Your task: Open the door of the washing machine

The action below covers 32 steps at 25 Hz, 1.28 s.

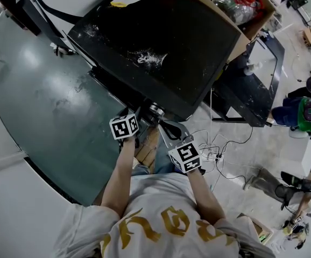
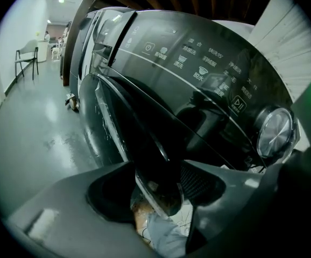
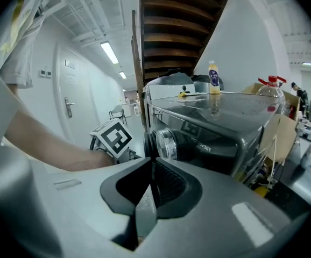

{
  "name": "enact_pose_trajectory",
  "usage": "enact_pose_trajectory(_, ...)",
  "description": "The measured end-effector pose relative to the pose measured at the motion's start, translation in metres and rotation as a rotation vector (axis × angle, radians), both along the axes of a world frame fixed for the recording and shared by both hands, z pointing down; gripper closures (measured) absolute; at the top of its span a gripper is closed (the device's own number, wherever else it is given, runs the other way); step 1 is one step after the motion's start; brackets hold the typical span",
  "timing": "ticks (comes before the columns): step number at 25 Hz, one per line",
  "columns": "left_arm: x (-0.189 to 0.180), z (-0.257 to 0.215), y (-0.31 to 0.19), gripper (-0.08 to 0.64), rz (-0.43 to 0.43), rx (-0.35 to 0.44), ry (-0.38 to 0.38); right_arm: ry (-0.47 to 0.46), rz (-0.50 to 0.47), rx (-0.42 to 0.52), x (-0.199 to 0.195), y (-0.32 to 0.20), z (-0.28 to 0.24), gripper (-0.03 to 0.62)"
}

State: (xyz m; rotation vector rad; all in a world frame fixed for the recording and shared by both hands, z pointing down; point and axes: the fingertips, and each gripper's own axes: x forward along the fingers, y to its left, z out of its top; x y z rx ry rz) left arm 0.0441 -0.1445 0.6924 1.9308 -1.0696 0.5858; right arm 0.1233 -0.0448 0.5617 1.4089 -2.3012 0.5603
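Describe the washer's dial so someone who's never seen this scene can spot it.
Start at the large glossy black washing machine, then its front control panel of white printed icons. At the panel's end sits the round silver dial with a chrome rim, above the dark door edge held in the left tool. It is the only raised, shiny circle there; its neighbours are flat print.

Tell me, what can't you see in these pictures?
Head view: the washer top hides most of the door.
Left gripper view: panel words too small to read.
Right gripper view: bottle label too small.
Drum: shown in no view.
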Motion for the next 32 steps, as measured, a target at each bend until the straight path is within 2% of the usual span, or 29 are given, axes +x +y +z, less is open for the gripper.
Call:
enact_pose_trajectory(8,-0.018,0.002,0.014,0.313,0.023,-0.001,-0.032,0.006,0.011,0.003,0.001,-0.001,-0.001,0.560)
enact_pose_trajectory(20,-0.049,0.002,0.034,0.334,0.037,0.000,-0.071,0.009,-0.039,0.021,-0.031,-0.002,-0.008,0.566)
enact_pose_trajectory(32,-0.081,0.000,0.051,0.370,0.017,-0.006,-0.103,-0.001,-0.083,0.032,-0.056,0.000,-0.013,0.572)
